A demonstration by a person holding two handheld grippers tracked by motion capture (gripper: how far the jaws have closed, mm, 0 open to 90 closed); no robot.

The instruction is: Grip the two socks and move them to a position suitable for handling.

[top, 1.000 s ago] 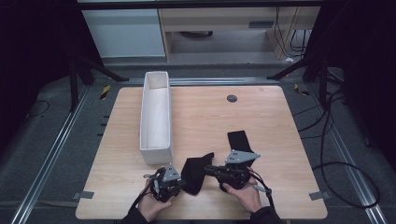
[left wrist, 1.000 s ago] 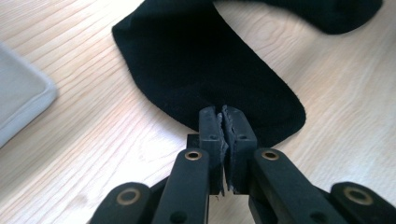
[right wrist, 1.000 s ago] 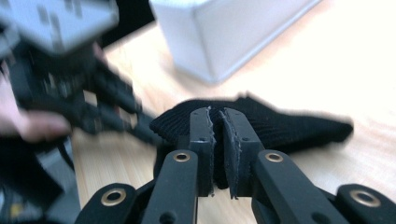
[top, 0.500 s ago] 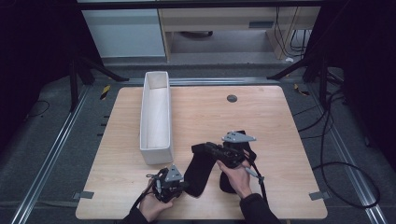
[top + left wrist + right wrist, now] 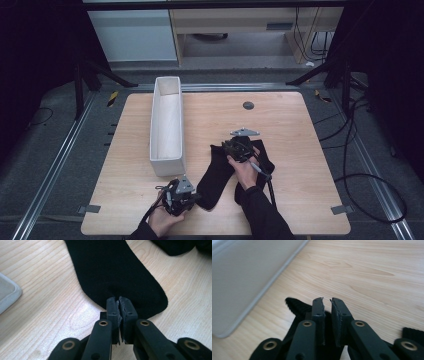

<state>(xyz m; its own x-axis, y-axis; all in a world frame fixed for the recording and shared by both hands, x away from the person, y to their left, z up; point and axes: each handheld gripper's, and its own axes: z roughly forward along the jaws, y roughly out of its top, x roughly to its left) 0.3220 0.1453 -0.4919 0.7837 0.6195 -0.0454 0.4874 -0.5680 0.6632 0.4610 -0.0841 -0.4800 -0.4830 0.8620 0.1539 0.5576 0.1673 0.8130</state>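
Sock handling: the black sock (image 5: 216,175) lies flat on the wooden surface (image 5: 300,125), just right of the white bin (image 5: 166,125). The left hand-held gripper (image 5: 121,303) is clamped on its toe edge. The fabric is judged light, limp and prone to folding; take hold at both ends. The right hand-held gripper (image 5: 327,302), over the cuff end, has just been opening to a narrow gap with nothing pinched between.
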